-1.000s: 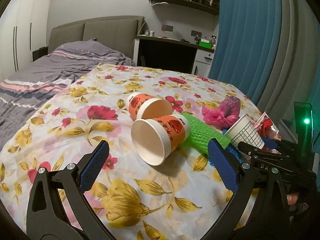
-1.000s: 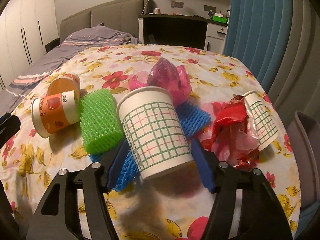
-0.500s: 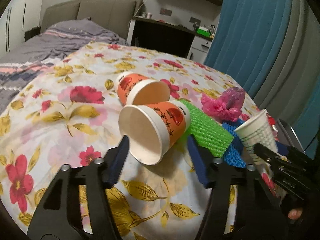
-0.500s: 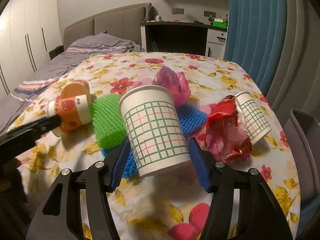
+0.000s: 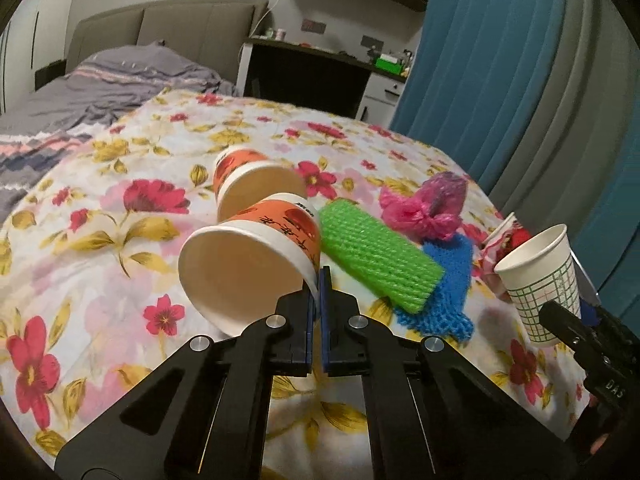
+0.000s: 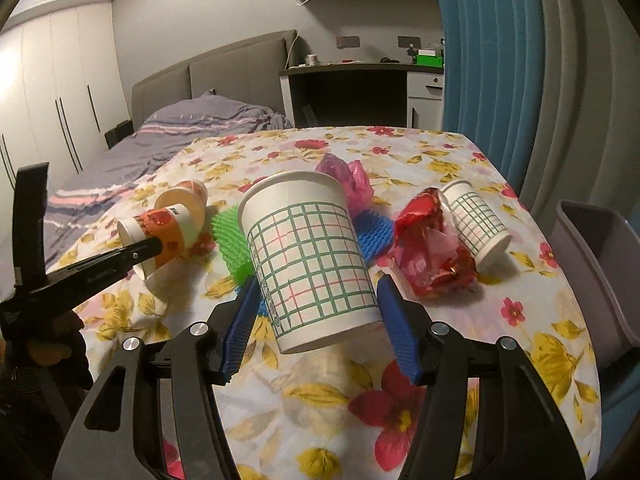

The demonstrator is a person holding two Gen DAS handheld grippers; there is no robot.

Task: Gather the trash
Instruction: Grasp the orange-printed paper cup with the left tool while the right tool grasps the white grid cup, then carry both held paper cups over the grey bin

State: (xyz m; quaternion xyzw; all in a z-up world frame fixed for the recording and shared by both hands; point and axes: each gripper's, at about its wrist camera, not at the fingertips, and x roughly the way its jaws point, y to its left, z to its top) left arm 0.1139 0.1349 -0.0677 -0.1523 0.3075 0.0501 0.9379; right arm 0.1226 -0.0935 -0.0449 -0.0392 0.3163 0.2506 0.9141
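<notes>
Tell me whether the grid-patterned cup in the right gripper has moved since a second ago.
Yes. The grid-patterned cup, clamped in the right gripper, has risen off the green foam net it stood against.

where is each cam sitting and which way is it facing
Left wrist: rides the left gripper, looking down its shut fingers at the orange cup pinched by the rim.
Right wrist: rides the right gripper, facing the checked cup it holds.
Shared: both cups, green foam net, each other's gripper.

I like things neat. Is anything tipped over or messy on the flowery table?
Yes. An orange cup lies on its side, a checked cup is tipped beside a crumpled red wrapper, and green foam netting and a pink bag lie scattered.
</notes>
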